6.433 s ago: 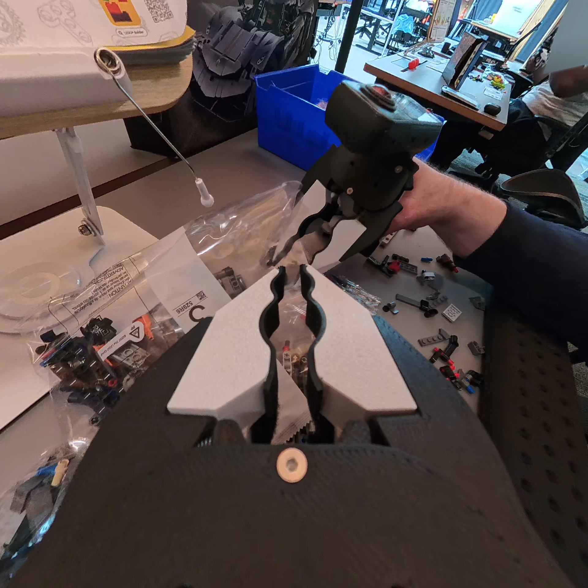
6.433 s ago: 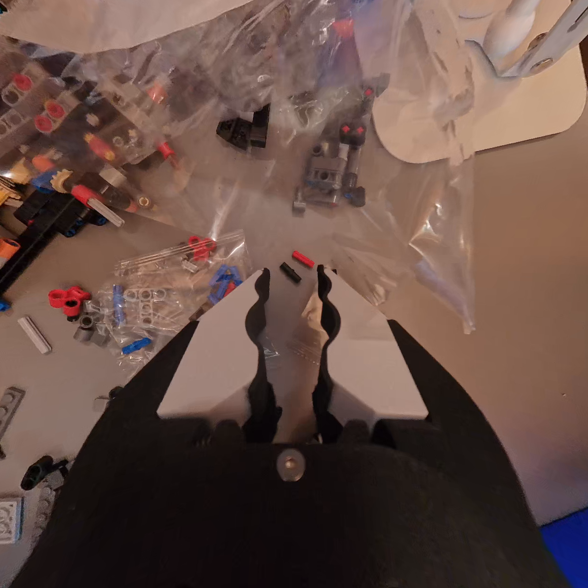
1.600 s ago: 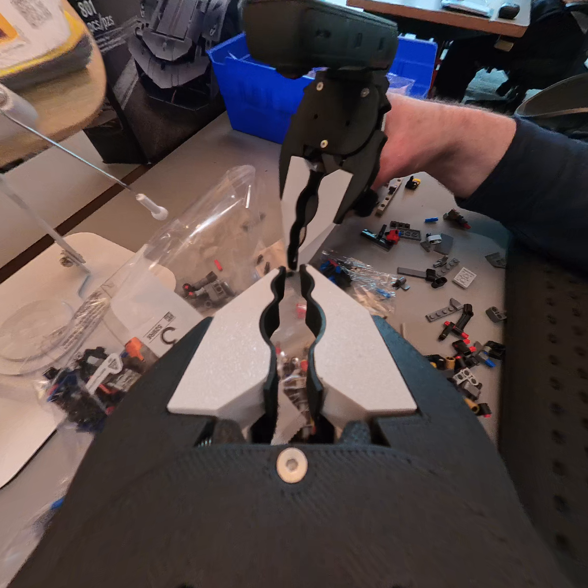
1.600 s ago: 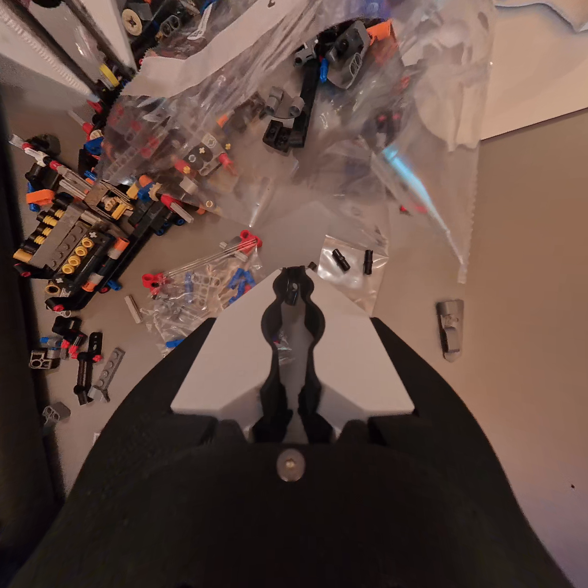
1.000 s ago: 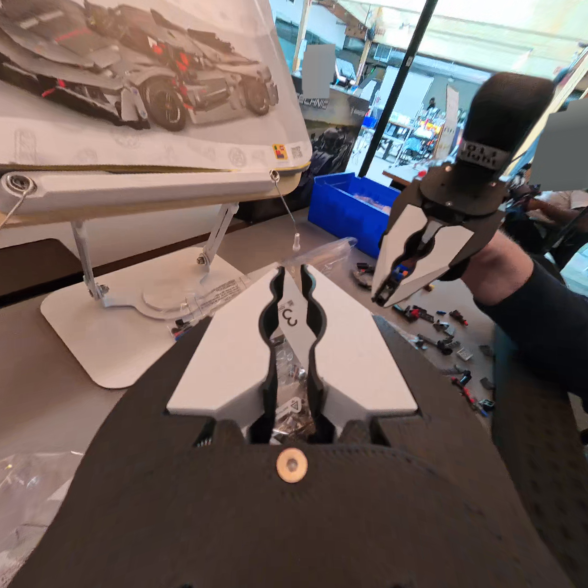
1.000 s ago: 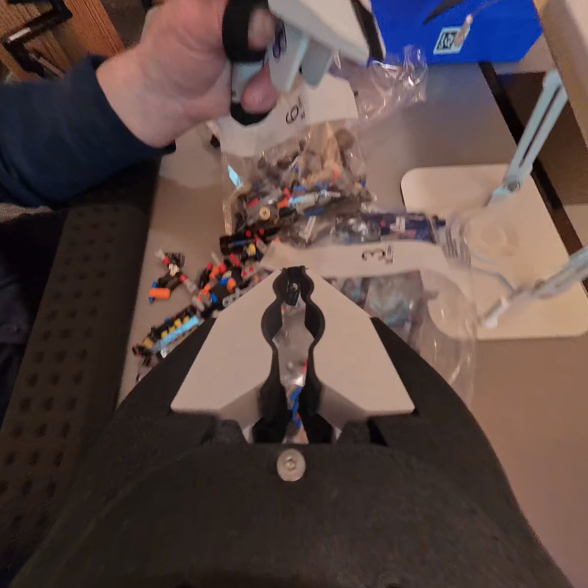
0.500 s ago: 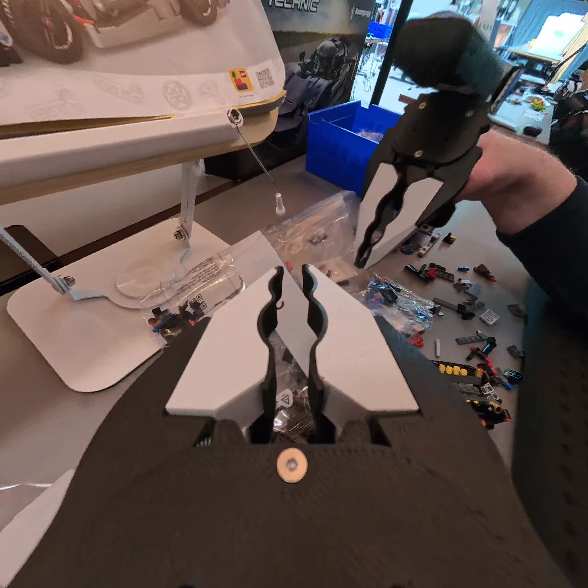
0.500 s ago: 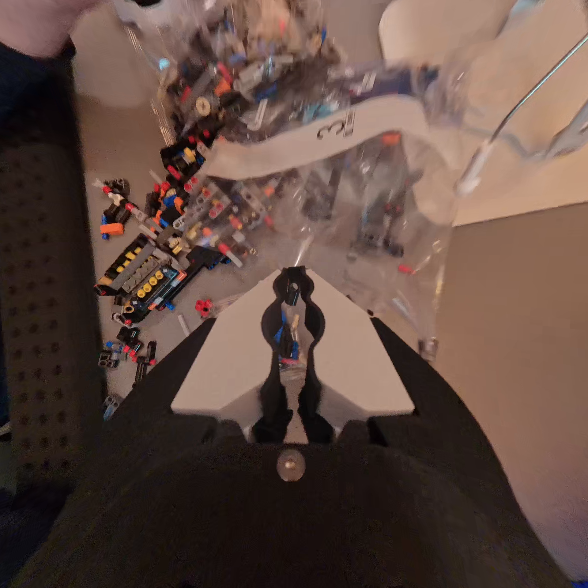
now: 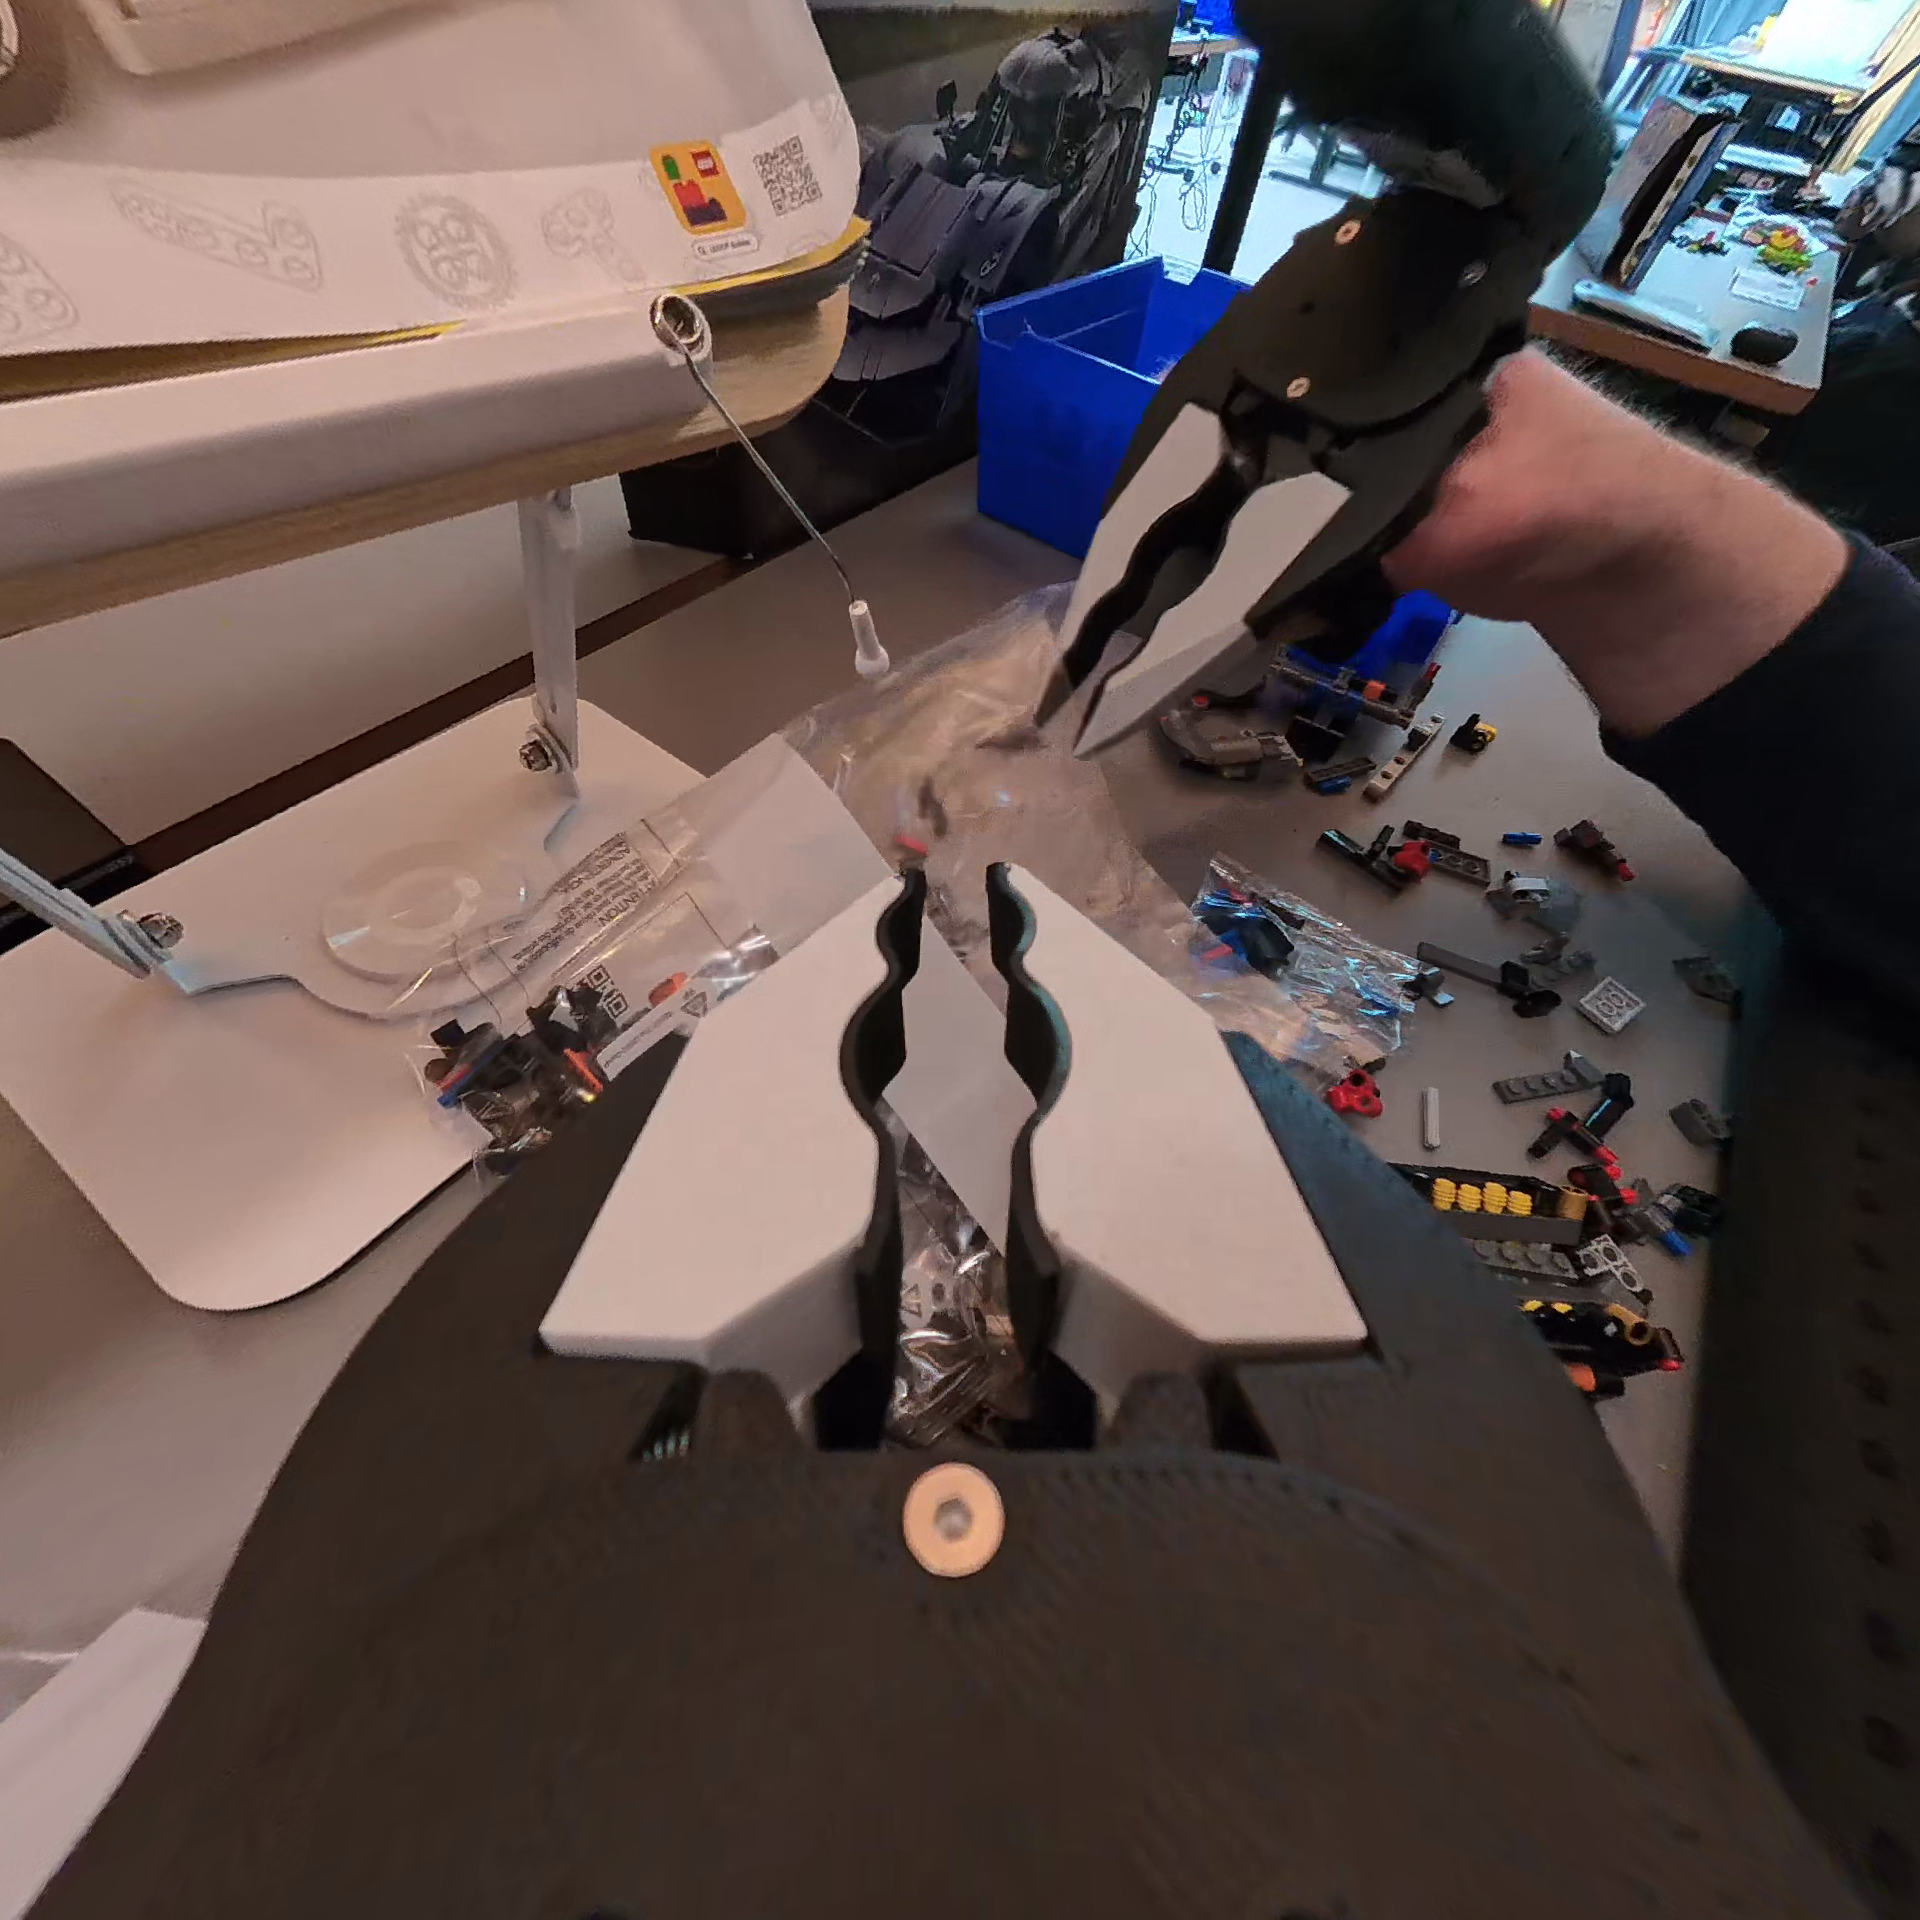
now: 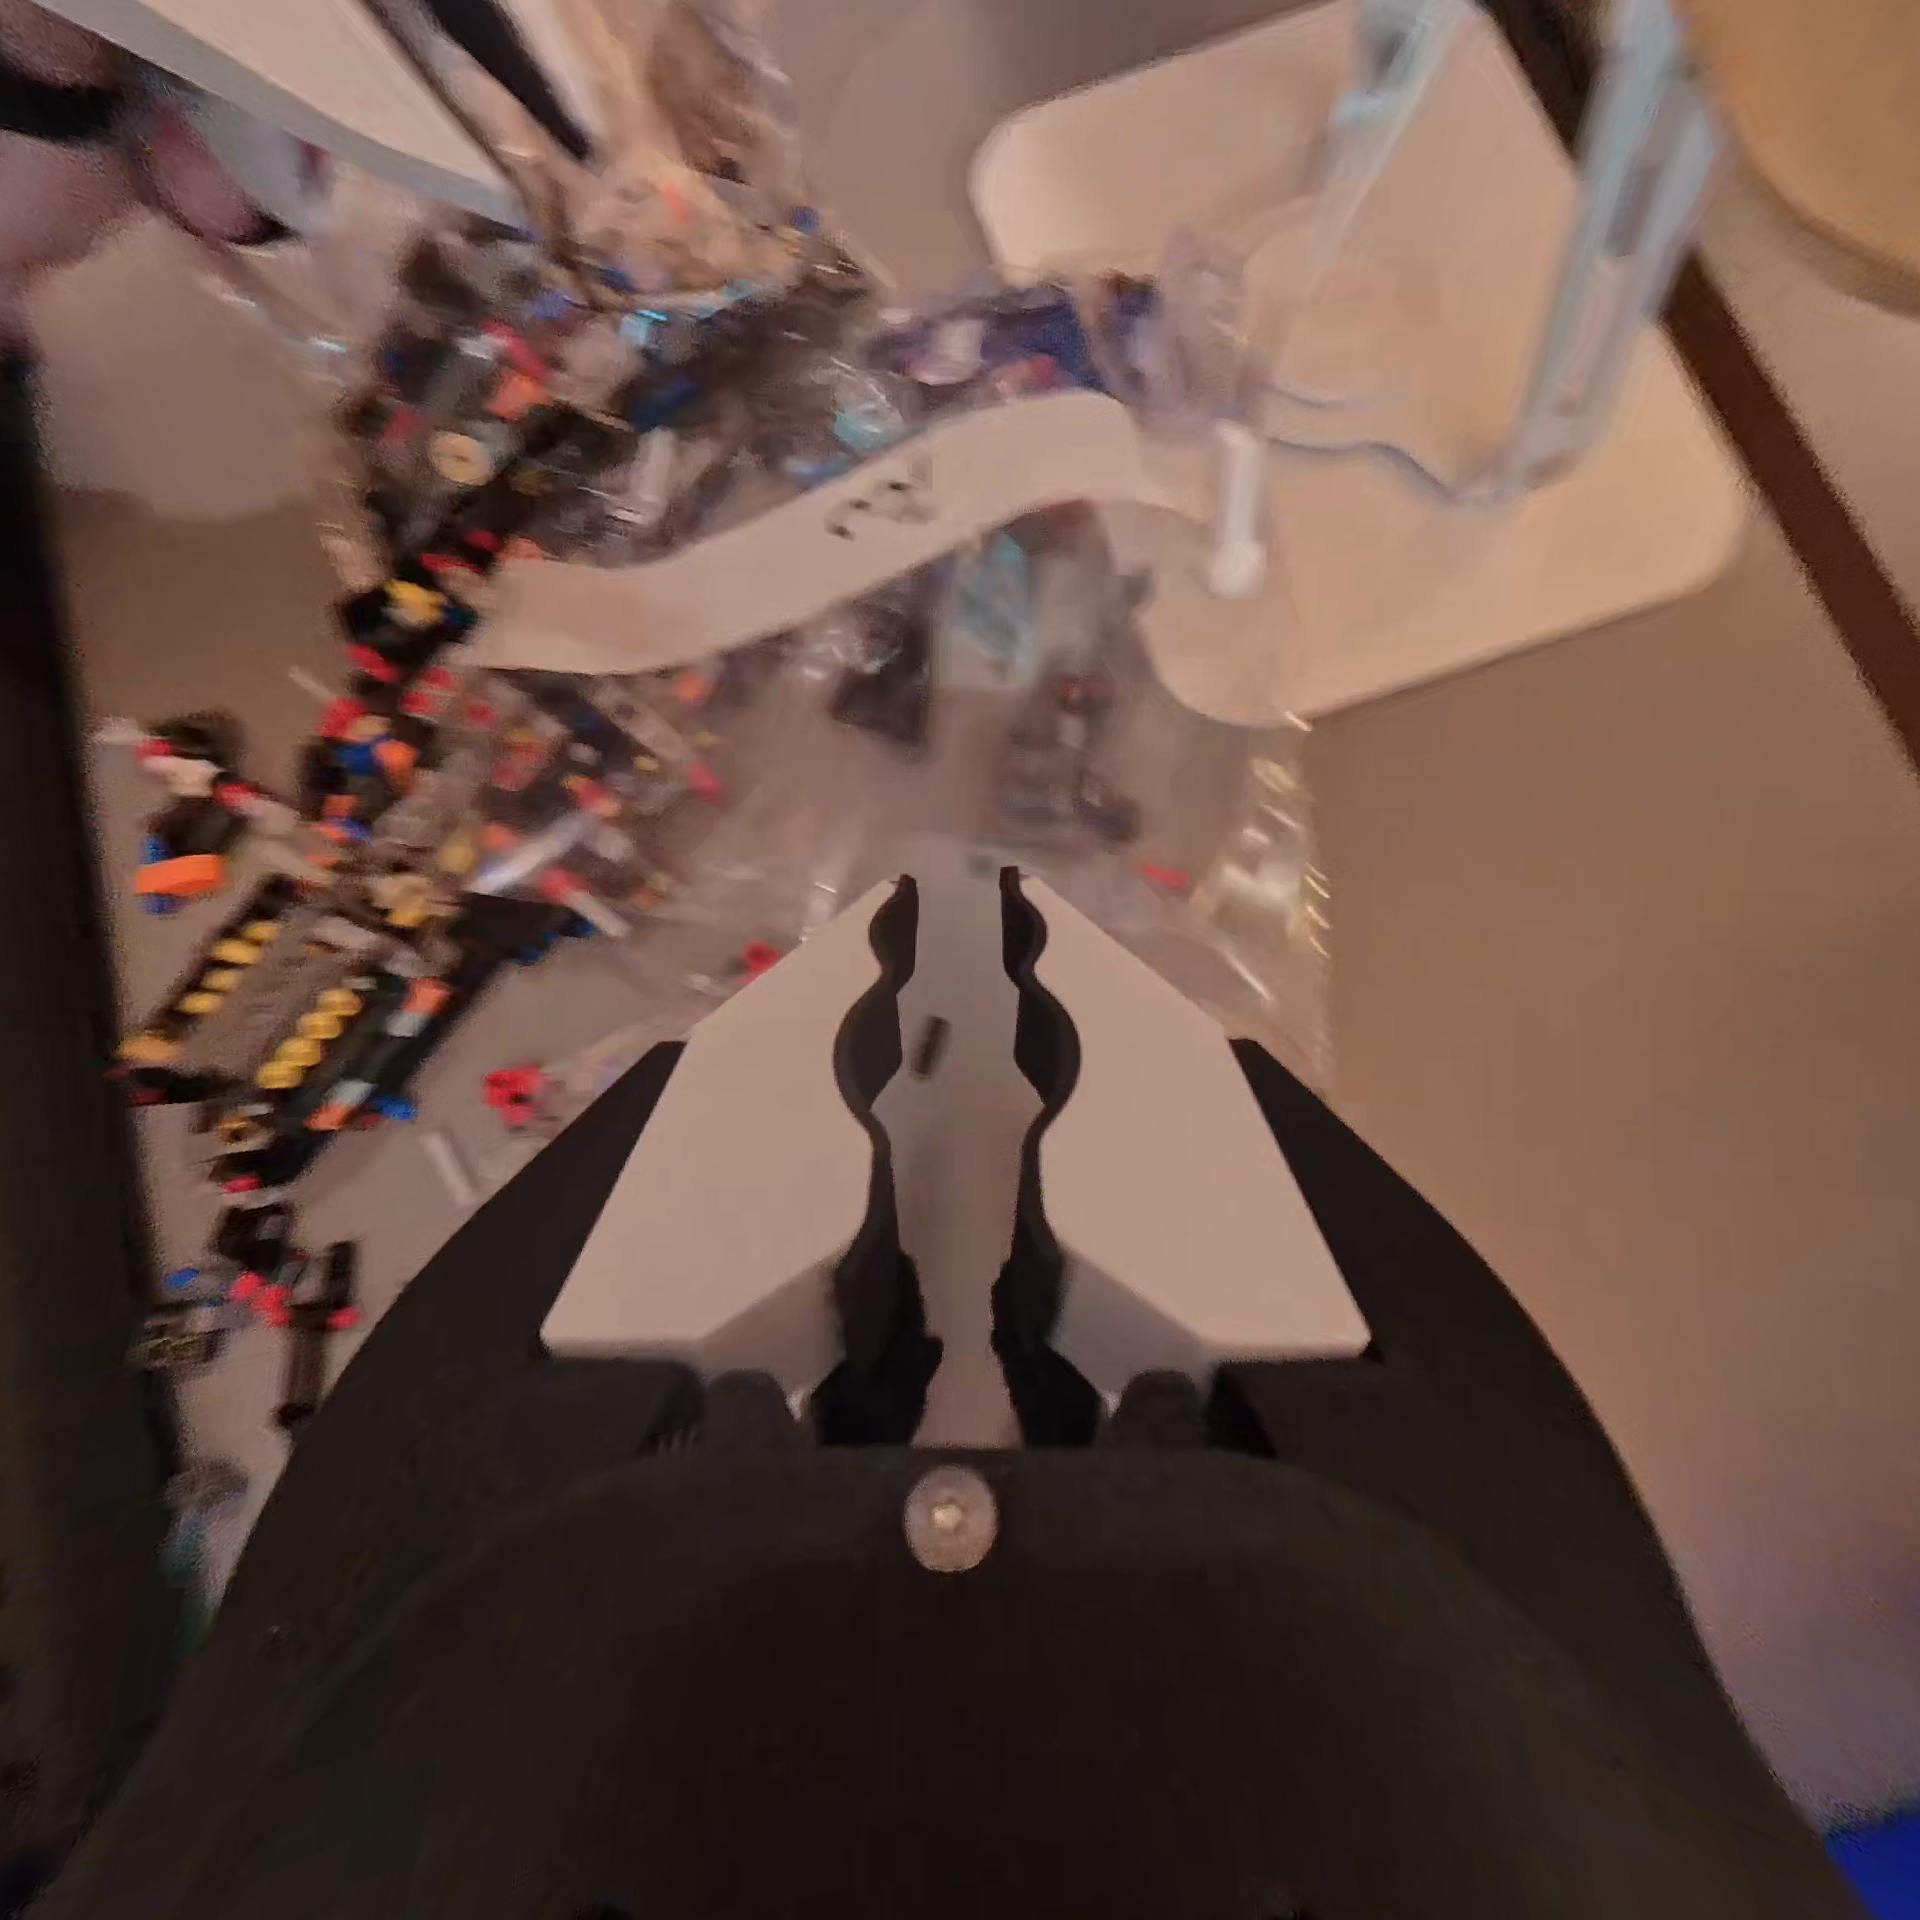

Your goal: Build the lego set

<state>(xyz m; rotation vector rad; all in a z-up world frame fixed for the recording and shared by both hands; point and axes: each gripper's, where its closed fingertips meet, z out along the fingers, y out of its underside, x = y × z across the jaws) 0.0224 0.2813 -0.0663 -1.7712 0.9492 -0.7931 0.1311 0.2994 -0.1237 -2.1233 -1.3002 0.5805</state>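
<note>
My left gripper is closed on a clear plastic bag of Lego parts with a white label strip; the bag runs between its fingers and out over the table. My right gripper is open. A small black pin shows between its fingers, and I cannot tell whether it is falling or lying on the table. In the left wrist view the right gripper hangs tips-down over the bag's far end. The blurred right wrist view shows the bag's strip raised ahead. A black and yellow partial build lies at the right.
A white book stand with the instruction book and a thin metal page rod stands at the left. A small clear bag of blue parts and several loose pieces lie on the table. A blue bin is behind. There is about 12 centimeters between the tips of the two grippers.
My right gripper was shut on a small black pin and has opened. It has come down toward the big bag. My left gripper has tilted down, still on the bag.
</note>
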